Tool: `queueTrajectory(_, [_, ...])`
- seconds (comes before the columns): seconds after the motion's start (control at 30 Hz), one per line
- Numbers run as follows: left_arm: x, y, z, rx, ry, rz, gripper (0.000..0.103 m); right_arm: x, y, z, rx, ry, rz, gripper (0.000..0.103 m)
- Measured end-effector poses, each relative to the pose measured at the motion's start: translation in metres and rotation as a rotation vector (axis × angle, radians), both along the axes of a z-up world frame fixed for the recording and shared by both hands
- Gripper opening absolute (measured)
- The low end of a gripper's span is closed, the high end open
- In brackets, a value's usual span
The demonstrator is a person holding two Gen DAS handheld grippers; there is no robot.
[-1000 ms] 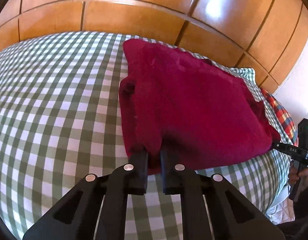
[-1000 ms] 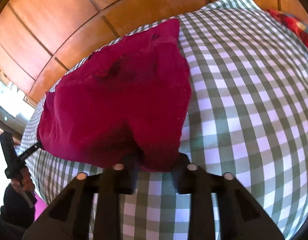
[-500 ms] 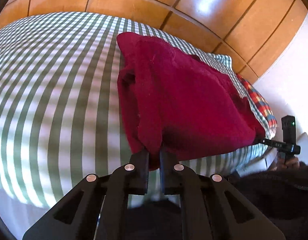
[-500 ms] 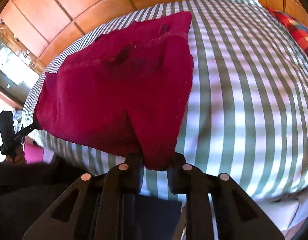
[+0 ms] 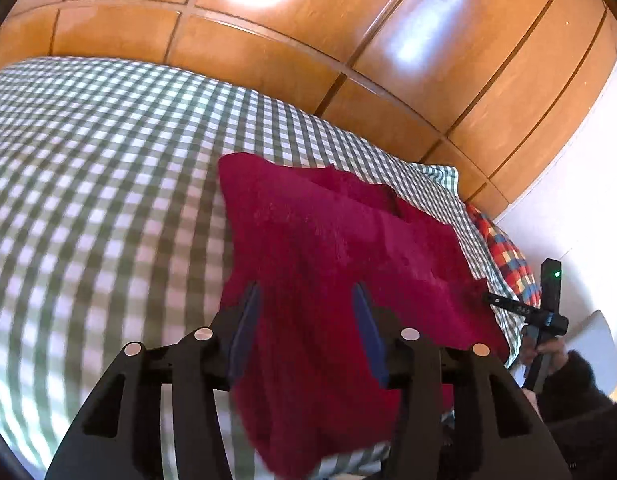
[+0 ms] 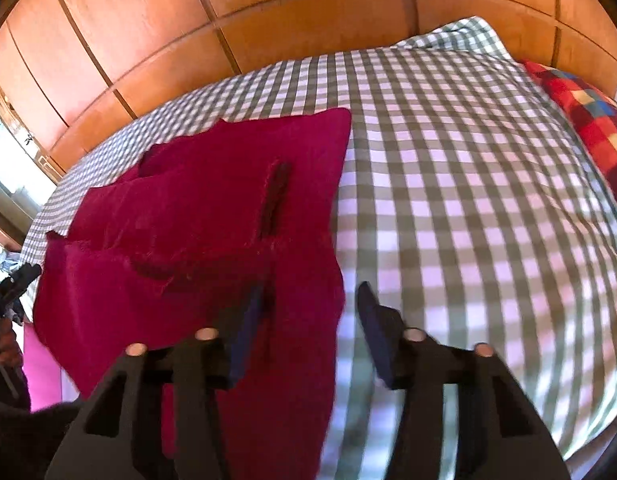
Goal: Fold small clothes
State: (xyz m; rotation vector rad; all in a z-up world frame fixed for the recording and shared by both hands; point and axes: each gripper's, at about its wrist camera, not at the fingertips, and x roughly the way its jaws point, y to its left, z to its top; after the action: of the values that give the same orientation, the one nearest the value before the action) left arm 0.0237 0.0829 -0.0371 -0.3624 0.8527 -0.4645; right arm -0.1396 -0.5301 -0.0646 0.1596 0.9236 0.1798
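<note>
Looking along my left gripper (image 5: 306,300), I see its jaws standing well apart, having just been opening; the red garment (image 5: 328,248) lies between the blue pads (image 5: 244,332), but they do not press on it, so nothing is gripped. The garment is spread on the green-and-white checked bedcover (image 5: 100,208), near the bed's front edge, with its near end drooping over that edge below my fingers. Motion blur softens this lower part, so I cannot say how far the cloth hangs. Behind the bed runs a wall of glossy wooden panels (image 5: 348,40). At the bed's far right corner a bright multicoloured checked cloth (image 5: 508,256) shows, and beyond it my right hand (image 5: 548,354) holds the other tool against a white wall (image 5: 580,184).

From my right gripper (image 6: 310,302), the jaws are likewise parted and have just been opening. The garment (image 6: 196,240) fills the left half of the view: its right edge lies between my fingers, close to the left pad (image 6: 248,328), while the right pad stands over bare checked bedcover (image 6: 468,200). Neither pad seems to clamp the cloth. A dark slit or fold runs down the garment's upper layer. The multicoloured cloth (image 6: 588,128) sits at the far right, and my left hand (image 6: 4,344) shows at the left edge.
</note>
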Motion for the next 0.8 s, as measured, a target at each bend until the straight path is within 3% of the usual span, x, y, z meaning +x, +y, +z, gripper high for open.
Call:
queueTrajectory(0.03, [0.008, -0.003, -0.006, 0.004, 0.012, 0.004, 0.046, 0.001, 0.004, -0.001, -0.016, -0.004, 0.004, 0.026])
queueTrajectory(0.07, [0.014, -0.004, -0.010, 0.010, 0.022, 0.012, 0.037, 0.002, 0.009, -0.002, -0.040, -0.012, 0.005, 0.024])
queueTrajectory(0.1, [0.018, -0.007, -0.016, 0.003, 0.033, 0.006, 0.019, -0.002, 0.010, -0.001, -0.058, -0.022, 0.007, 0.018])
queueTrajectory(0.13, [0.020, -0.010, -0.019, 0.001, 0.034, -0.008, 0.014, -0.006, 0.011, 0.001, -0.072, -0.031, 0.006, 0.009])
queueTrajectory(0.2, [0.016, -0.017, -0.019, 0.019, 0.001, -0.023, 0.009, -0.014, 0.015, 0.007, -0.098, -0.052, 0.007, 0.008])
queueTrajectory(0.3, [0.003, -0.017, -0.011, -0.002, -0.045, -0.042, 0.007, -0.029, 0.025, 0.027, -0.120, -0.114, 0.048, 0.007])
queueTrajectory(0.47, [-0.008, 0.005, 0.017, -0.079, -0.128, 0.021, 0.007, -0.027, 0.035, 0.066, -0.097, -0.226, 0.077, 0.007])
queueTrajectory(0.63, [0.024, 0.005, 0.037, -0.032, -0.170, 0.063, 0.007, 0.030, 0.035, 0.086, -0.082, -0.262, 0.045, 0.007])
queueTrajectory(0.8, [0.093, -0.004, 0.034, 0.048, -0.132, 0.097, 0.007, 0.103, 0.017, 0.071, -0.052, -0.203, -0.032, 0.007])
